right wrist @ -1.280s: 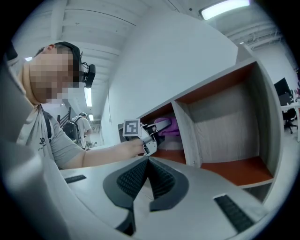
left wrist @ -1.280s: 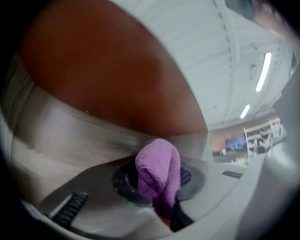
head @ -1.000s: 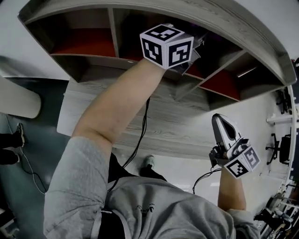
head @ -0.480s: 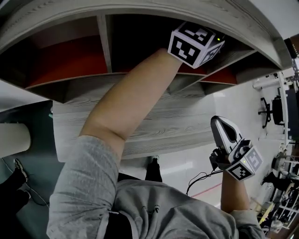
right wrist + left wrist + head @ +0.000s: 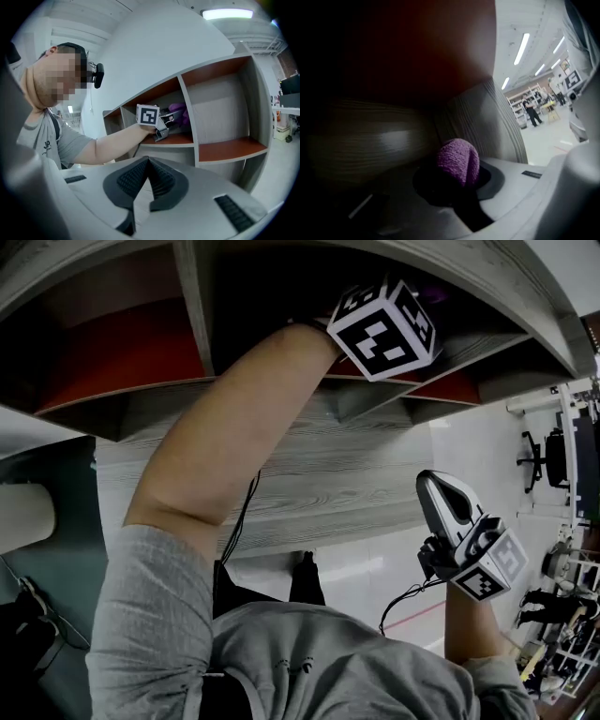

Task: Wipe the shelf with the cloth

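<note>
The grey wood-grain shelf (image 5: 309, 456) has compartments with red-brown floors (image 5: 232, 150). My left arm reaches into an upper middle compartment. The left gripper's marker cube (image 5: 380, 329) hides its jaws in the head view. My left gripper (image 5: 456, 180) is shut on a purple cloth (image 5: 458, 161), whose bunched end sticks out past the jaws inside the dark compartment, close to a grey side wall (image 5: 487, 126). From the right gripper view the purple cloth (image 5: 177, 112) sits against the compartment's floor beyond the left gripper (image 5: 165, 125). My right gripper (image 5: 148, 162) is shut and holds nothing, low and in front of the shelf.
A person in a grey T-shirt (image 5: 56, 140) stands at the shelf. The compartment (image 5: 225, 117) right of the wiped one holds nothing. Behind are a white floor (image 5: 375, 582), cables and distant racks (image 5: 562, 643).
My left gripper has slid with the cloth to the right and deeper into the compartment, and the head view has swung with it. The right gripper has stayed where it was.
</note>
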Tool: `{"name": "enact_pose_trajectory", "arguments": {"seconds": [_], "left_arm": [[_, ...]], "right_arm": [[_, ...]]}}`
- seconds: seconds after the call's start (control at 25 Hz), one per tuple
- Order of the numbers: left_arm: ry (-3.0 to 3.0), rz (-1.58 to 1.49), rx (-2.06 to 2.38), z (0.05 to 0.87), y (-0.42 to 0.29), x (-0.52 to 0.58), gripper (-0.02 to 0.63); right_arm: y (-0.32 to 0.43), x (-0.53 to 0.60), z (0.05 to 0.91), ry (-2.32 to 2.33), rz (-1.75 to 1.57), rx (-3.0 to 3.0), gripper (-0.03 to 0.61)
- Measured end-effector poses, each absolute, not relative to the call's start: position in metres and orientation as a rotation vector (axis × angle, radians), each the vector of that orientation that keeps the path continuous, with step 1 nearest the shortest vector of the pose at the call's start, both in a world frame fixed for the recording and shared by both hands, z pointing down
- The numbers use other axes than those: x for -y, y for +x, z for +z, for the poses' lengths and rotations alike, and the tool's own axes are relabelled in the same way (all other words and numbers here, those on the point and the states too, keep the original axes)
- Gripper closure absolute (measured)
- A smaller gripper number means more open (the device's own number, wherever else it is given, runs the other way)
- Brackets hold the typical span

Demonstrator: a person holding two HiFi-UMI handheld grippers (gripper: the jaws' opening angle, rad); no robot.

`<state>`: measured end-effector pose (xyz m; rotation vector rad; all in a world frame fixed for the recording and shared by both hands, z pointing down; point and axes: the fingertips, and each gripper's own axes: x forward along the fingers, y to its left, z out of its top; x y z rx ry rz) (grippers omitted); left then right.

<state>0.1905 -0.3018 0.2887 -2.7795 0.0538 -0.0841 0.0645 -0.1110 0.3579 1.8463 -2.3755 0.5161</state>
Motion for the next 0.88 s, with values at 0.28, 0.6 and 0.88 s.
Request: {"name": "enact_pose_trajectory", "arguments": {"seconds": [0.28, 0.6, 0.88], "left_arm": [[-2.488, -0.756, 0.091, 0.363, 0.199, 0.302, 0.535], [-2.972, -0.200, 0.071, 0.282, 0.163, 0.282, 0.537], [-3.451, 0.498, 0.351, 0.204, 0.151, 0.251, 0.538]], "right_arm": [[0.059, 0.112, 0.355, 1.837, 0.530, 2.380, 0.557], [0.056, 0.097, 0.346, 1.853, 0.521, 2.378, 0.557], [0.053, 0.089, 0.343, 1.872, 0.525, 2.381, 0.557]]}}
